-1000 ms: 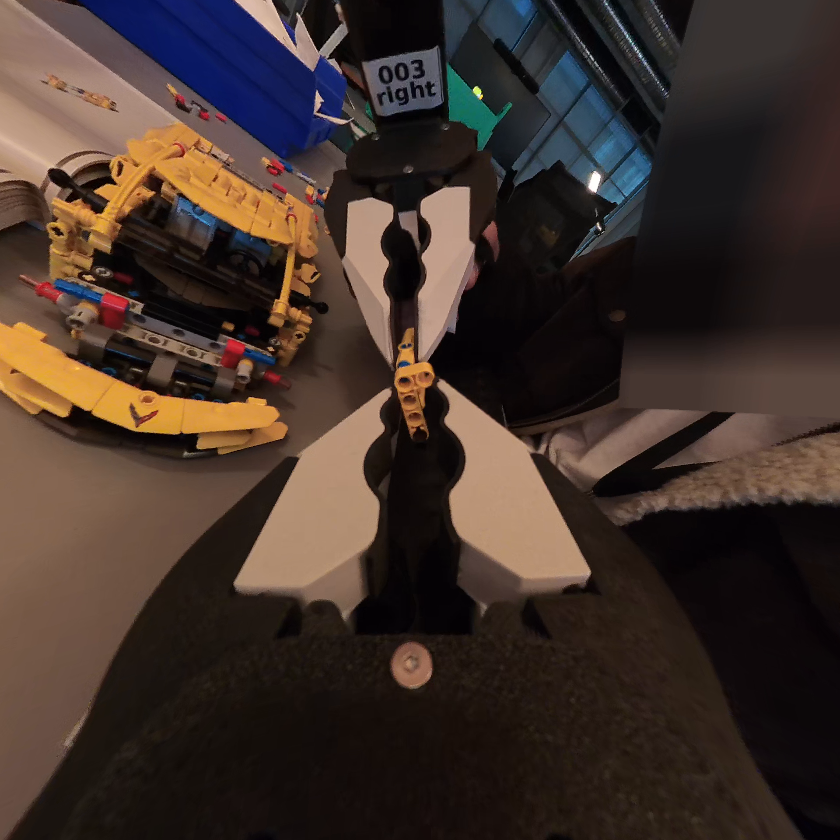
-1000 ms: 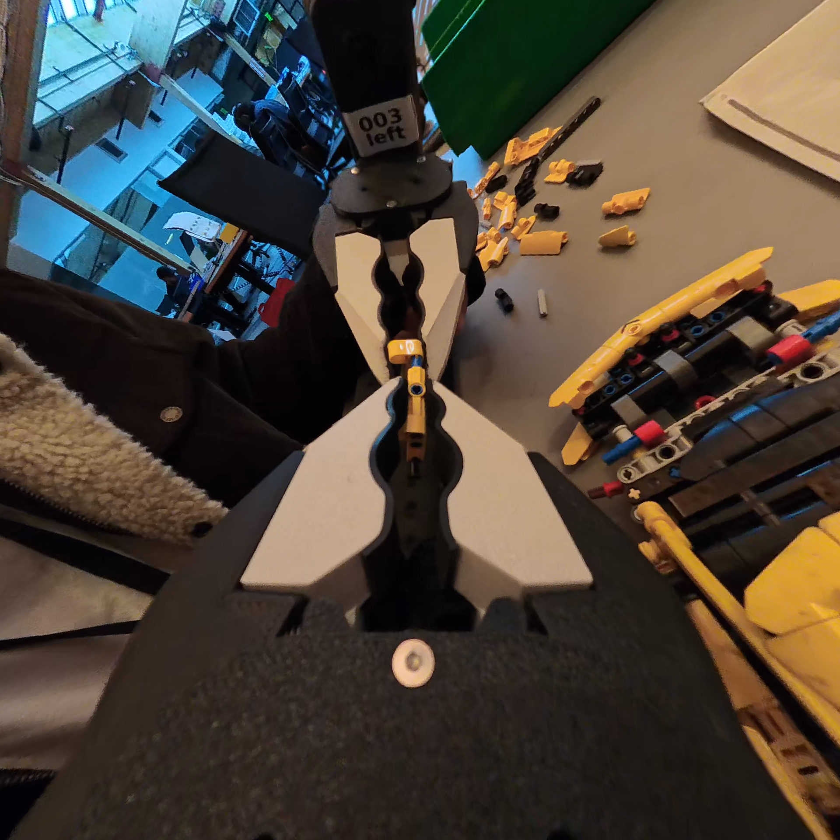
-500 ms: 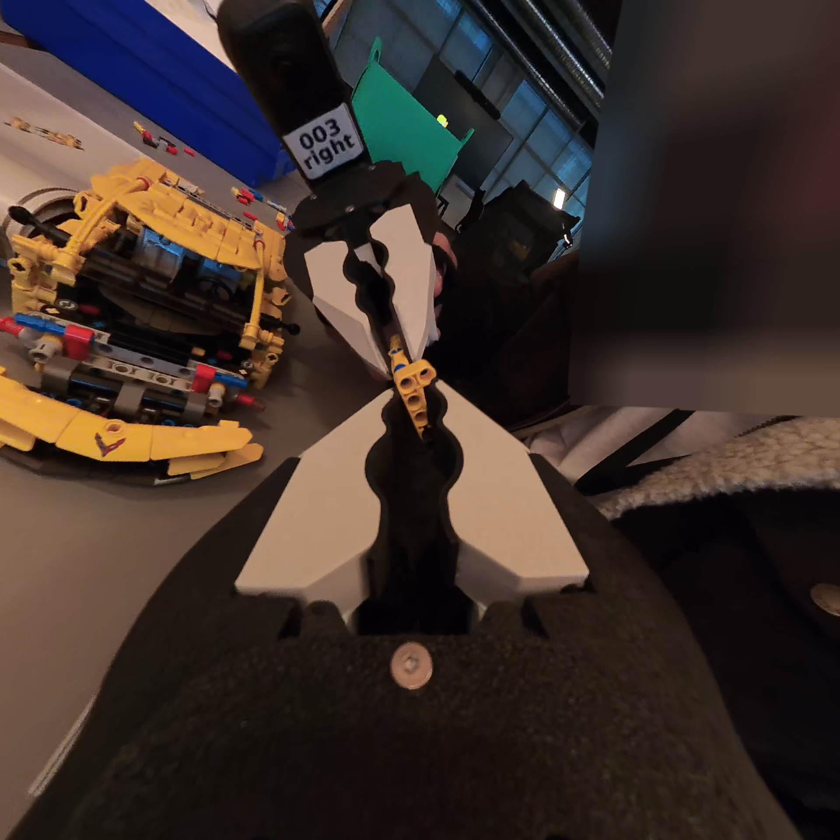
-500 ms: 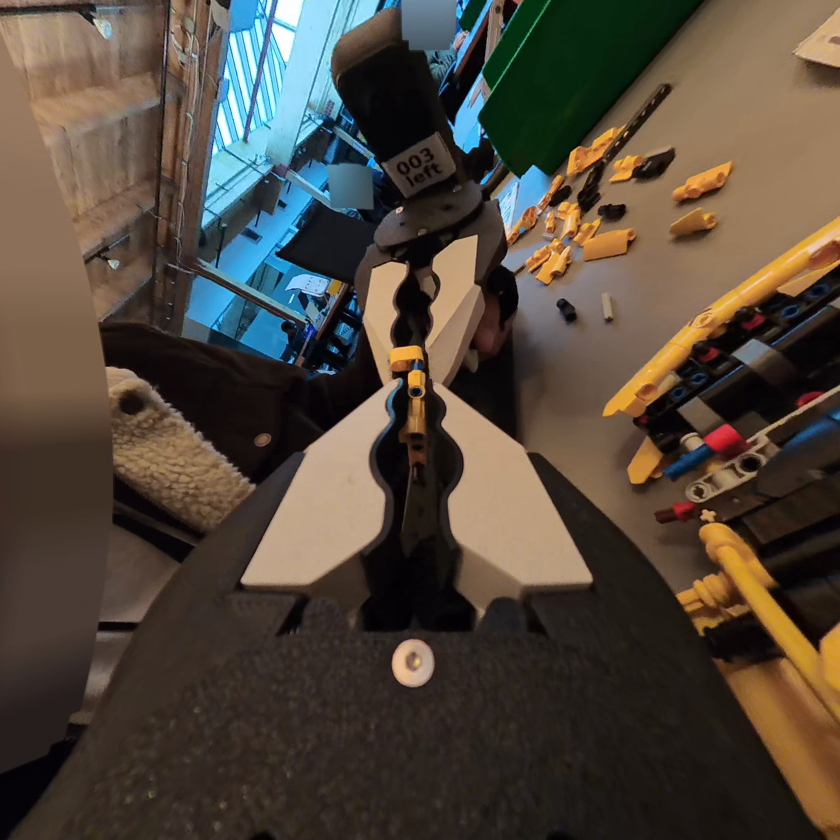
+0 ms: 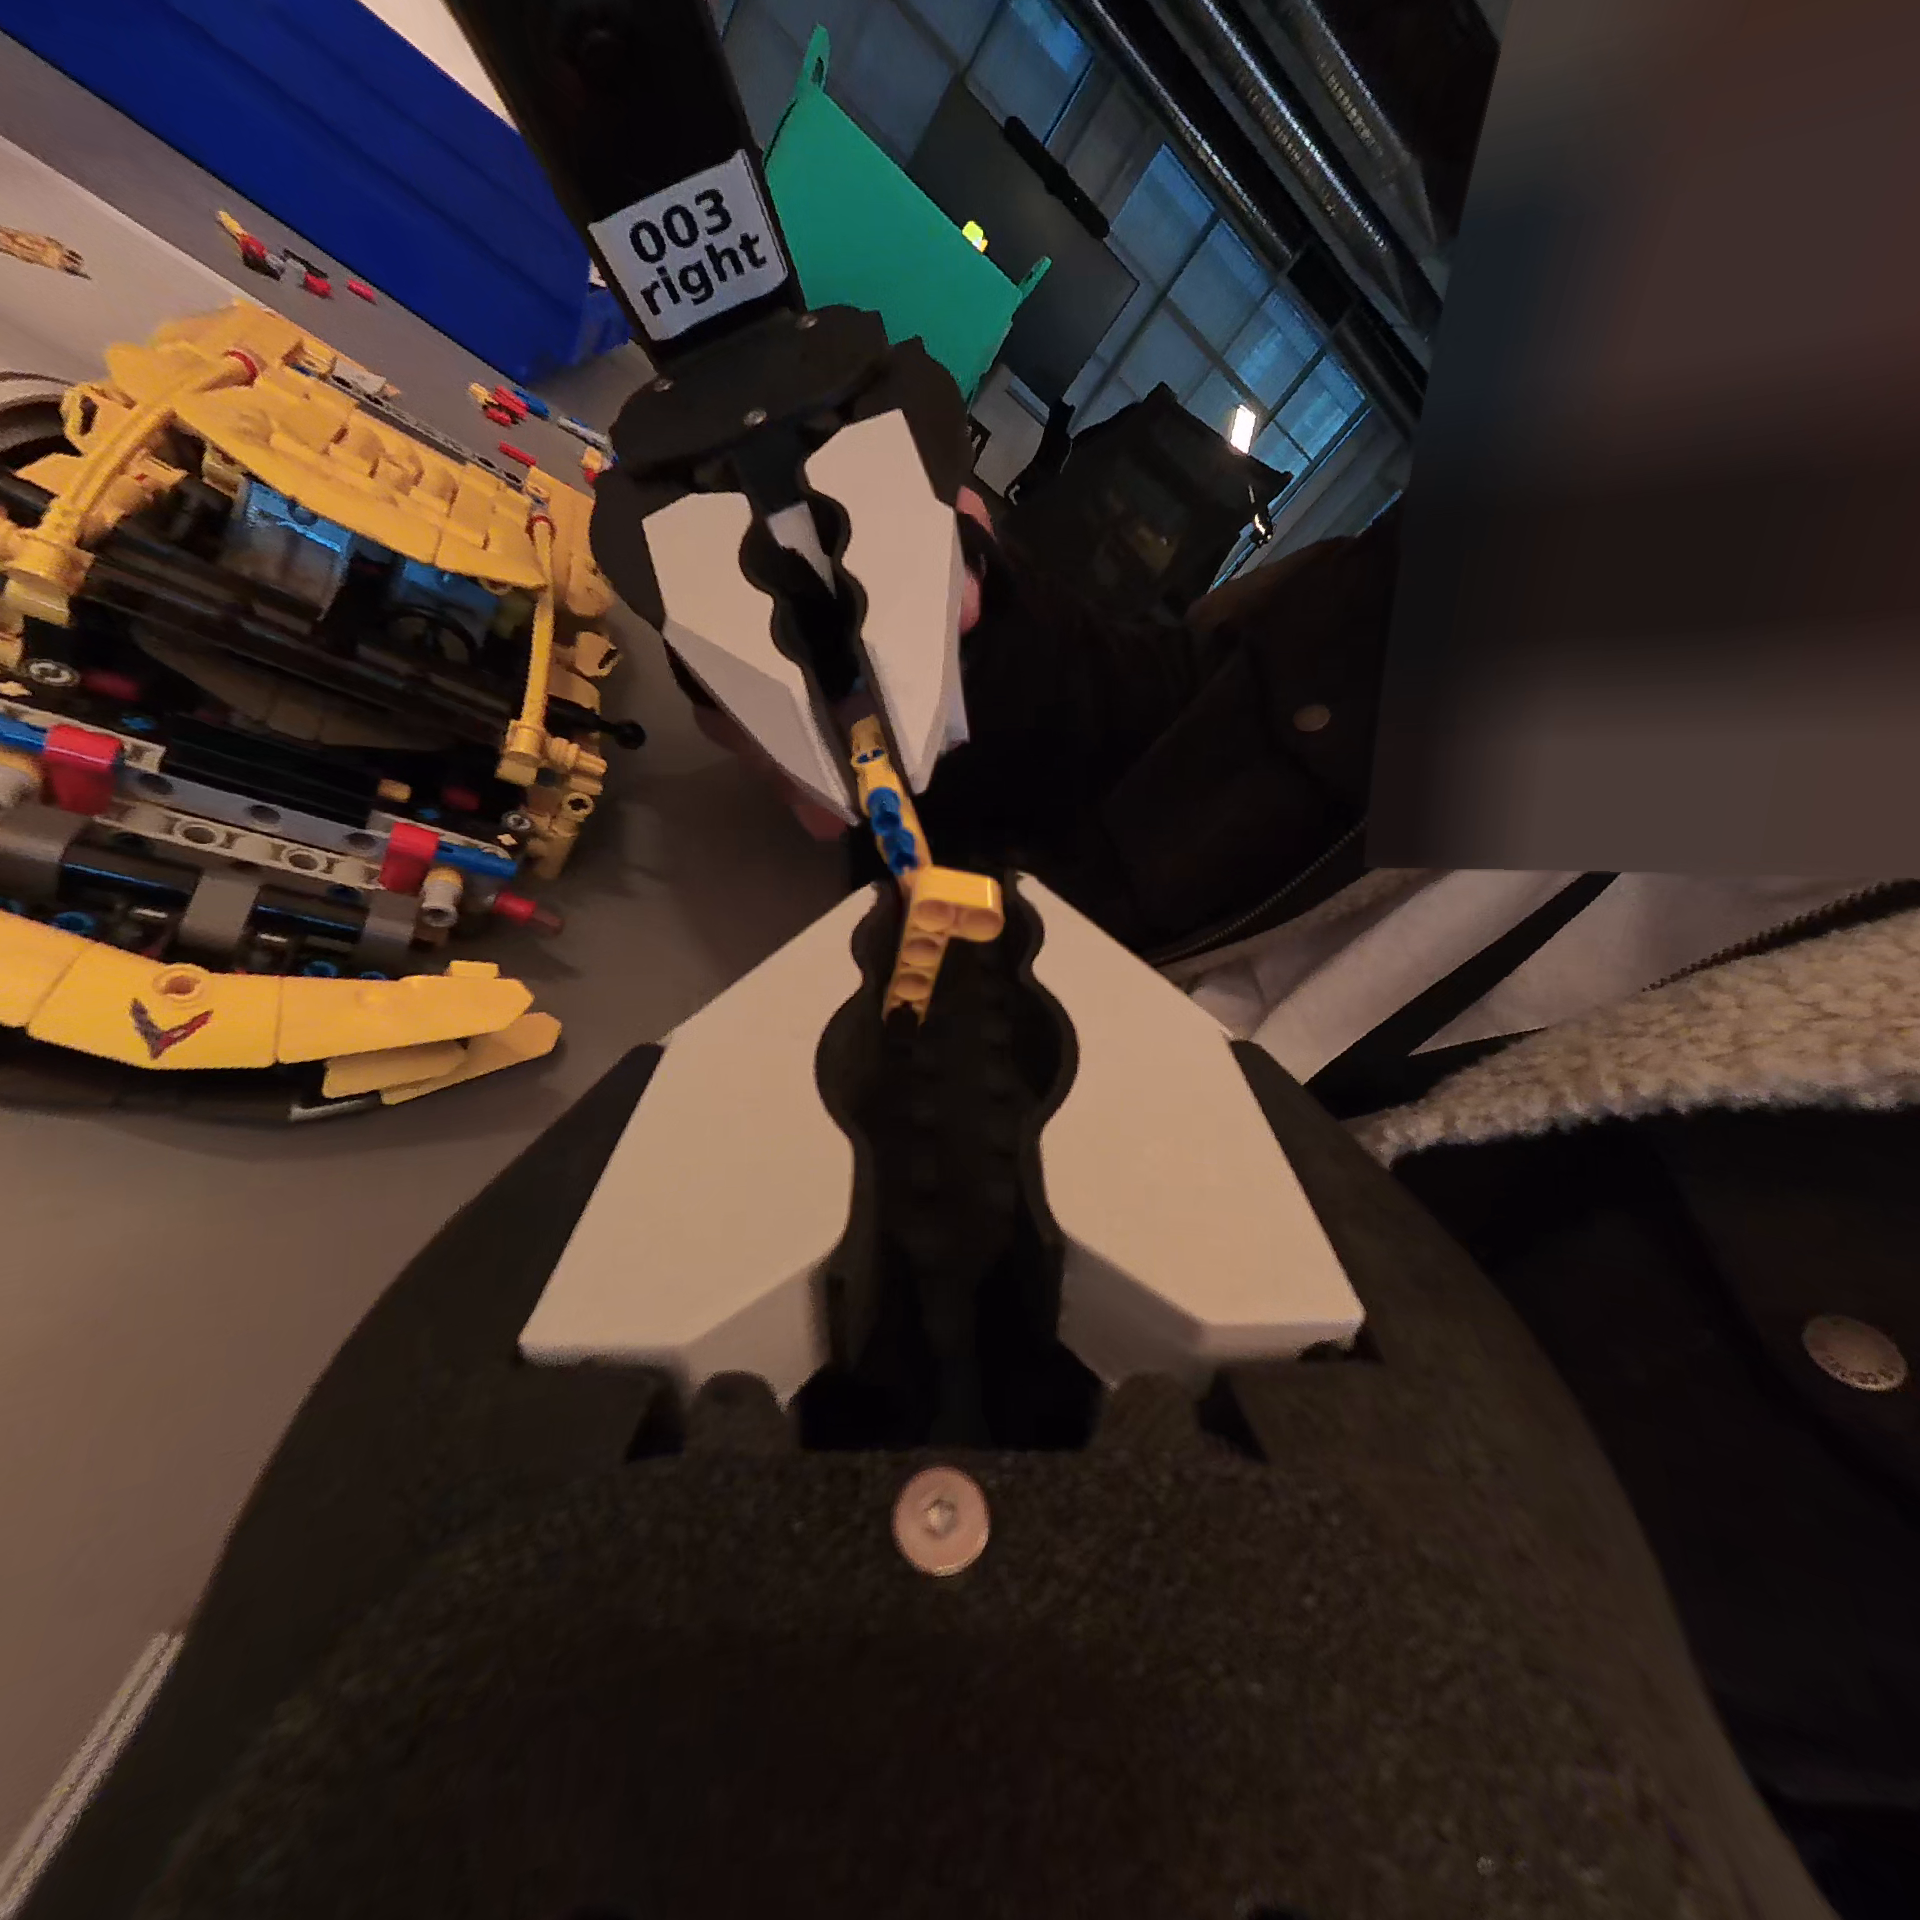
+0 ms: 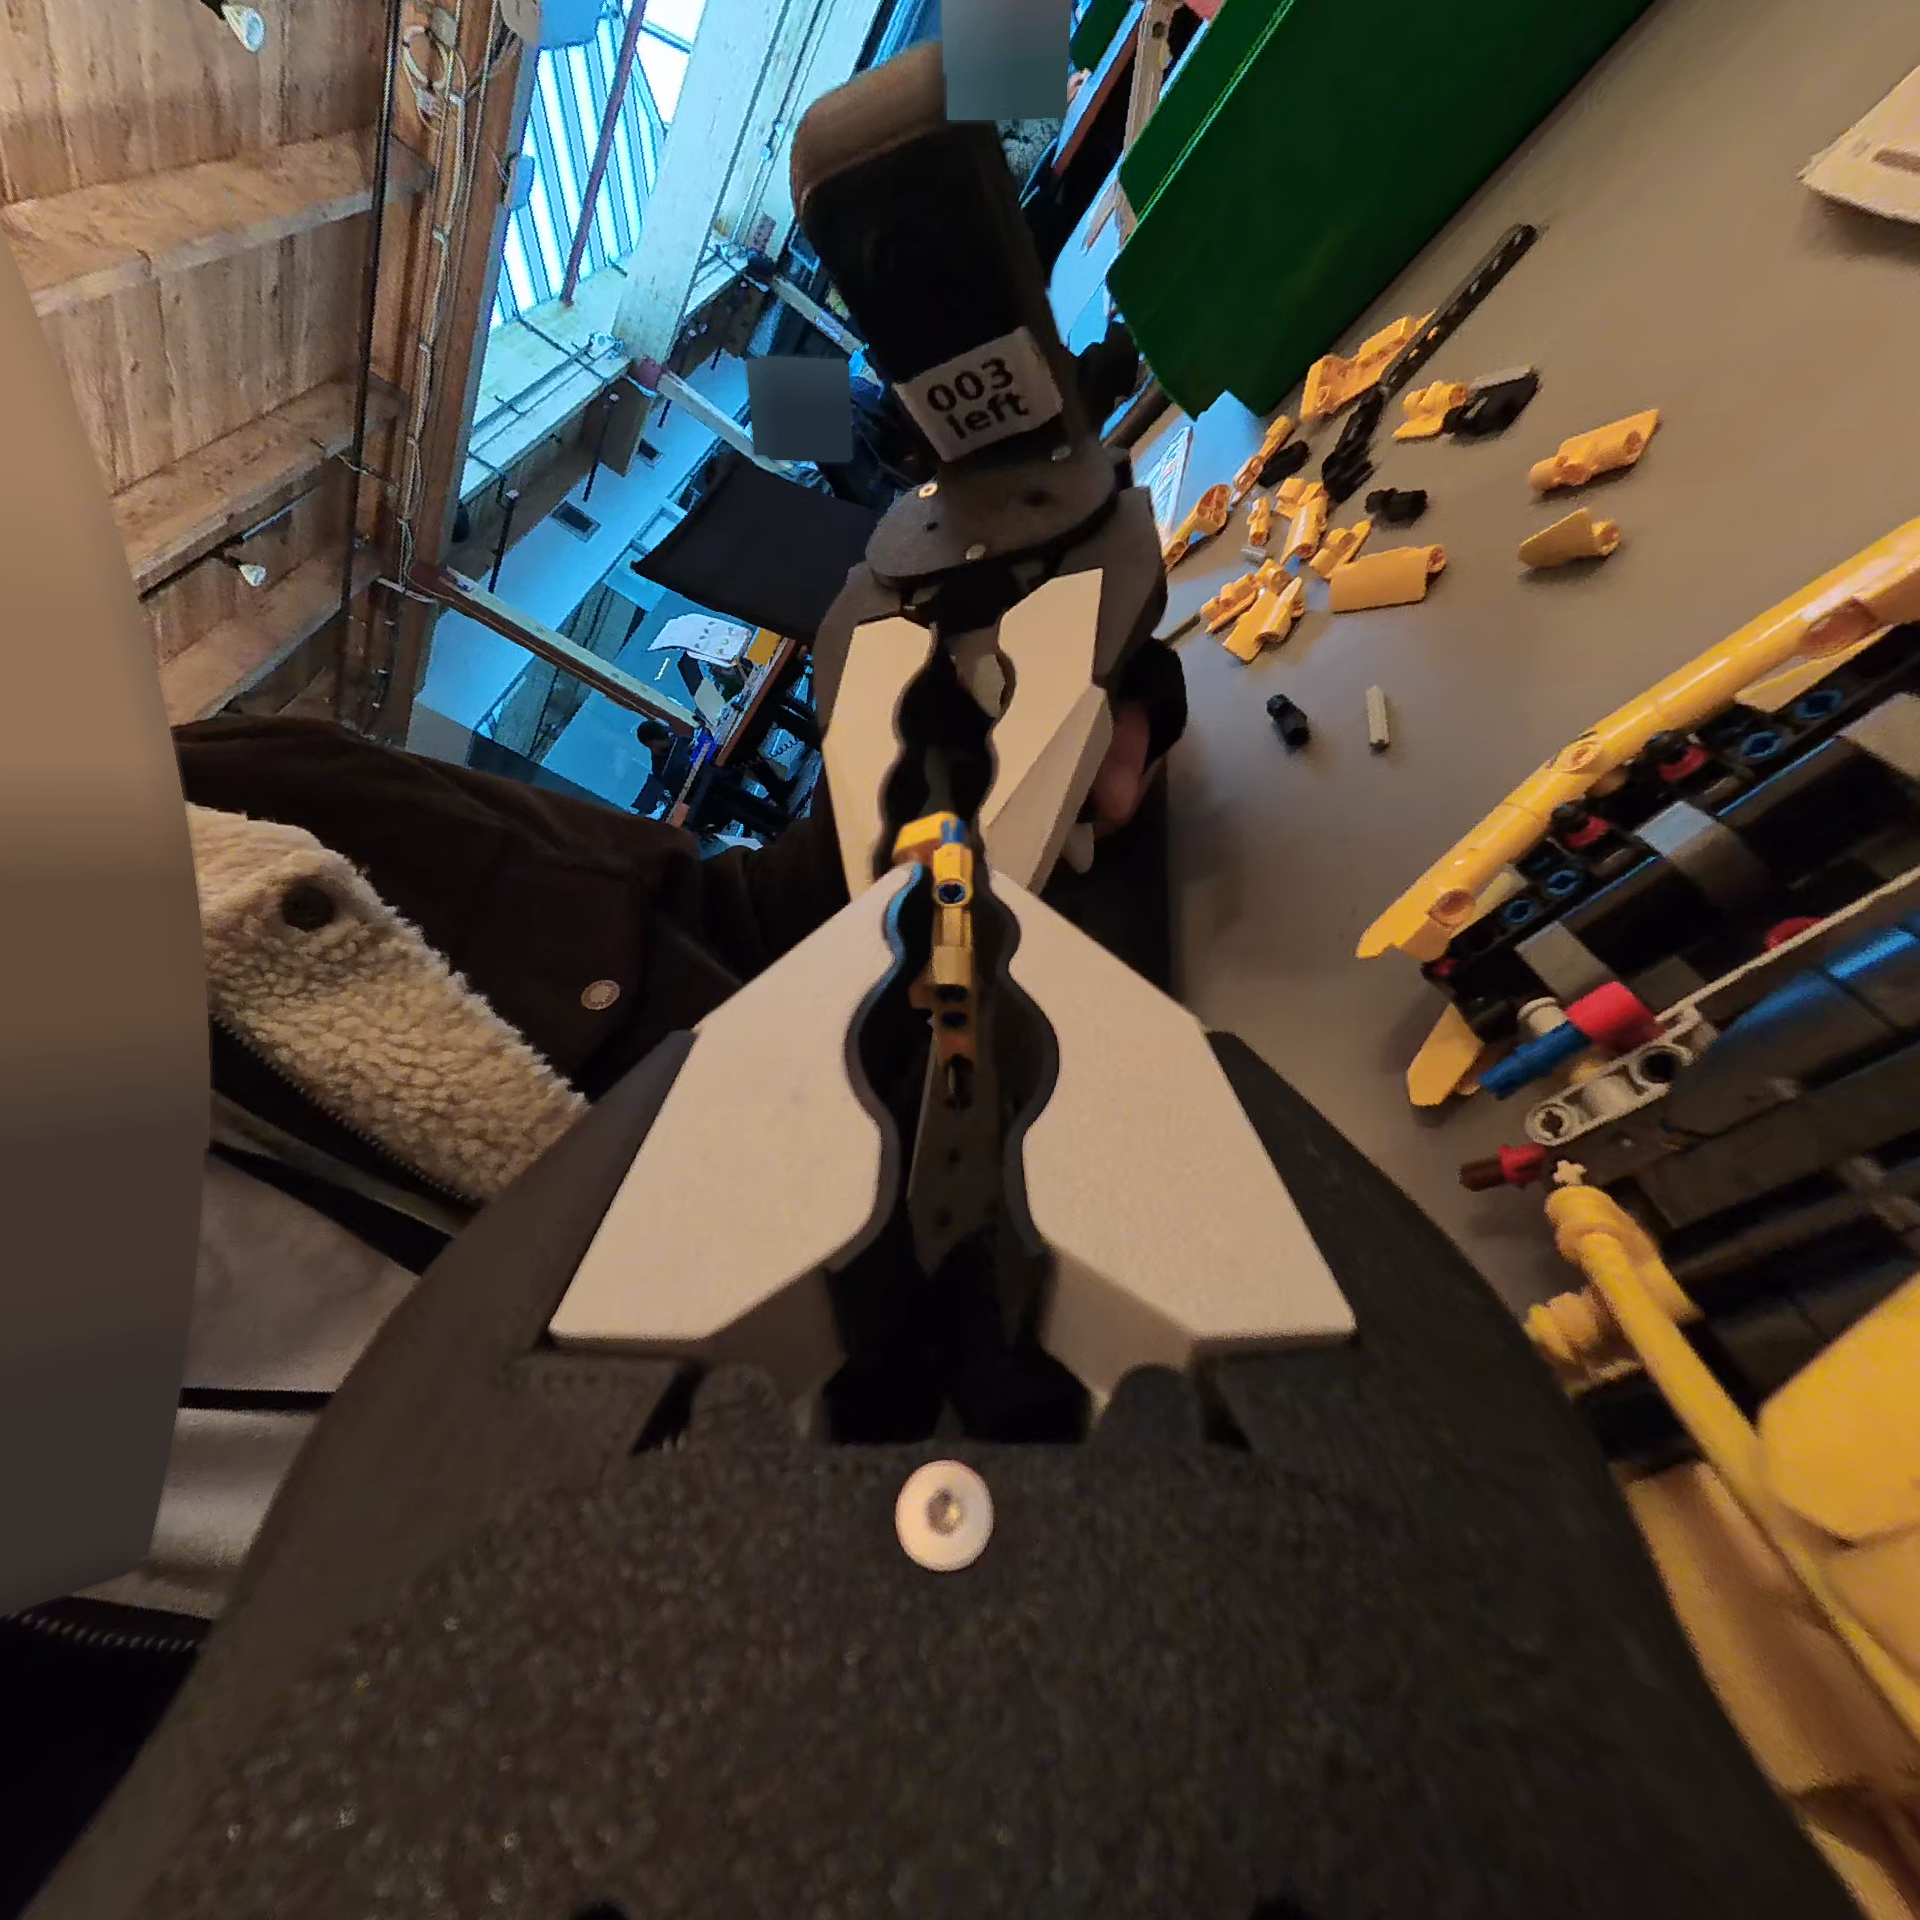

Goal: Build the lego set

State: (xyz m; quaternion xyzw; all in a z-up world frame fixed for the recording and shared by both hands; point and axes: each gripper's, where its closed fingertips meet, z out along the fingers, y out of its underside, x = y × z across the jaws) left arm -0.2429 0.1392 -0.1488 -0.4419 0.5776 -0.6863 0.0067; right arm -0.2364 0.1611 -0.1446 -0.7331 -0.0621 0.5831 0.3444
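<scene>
At the centre of the frame the left tool [image 5: 940, 914] grips a small yellow lego piece [image 5: 935, 925], and the right tool [image 6: 940, 894] grips a yellow beam [image 6: 951, 935] joined to it, tip to tip above the grey bench [image 5: 187, 1299]; the yellow lego car [image 5: 281, 665] stands at left

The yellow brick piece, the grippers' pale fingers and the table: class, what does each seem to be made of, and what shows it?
Yellow brick piece: probably hard moulded plastic, glossy, with crisp round holes. Pale fingers: seemingly rigid plastic, matt and faintly grainy, with sharp facets; possibly printed, hard to tell. Table: smooth grey matt top, perhaps laminate; the look leaves it open.
</scene>
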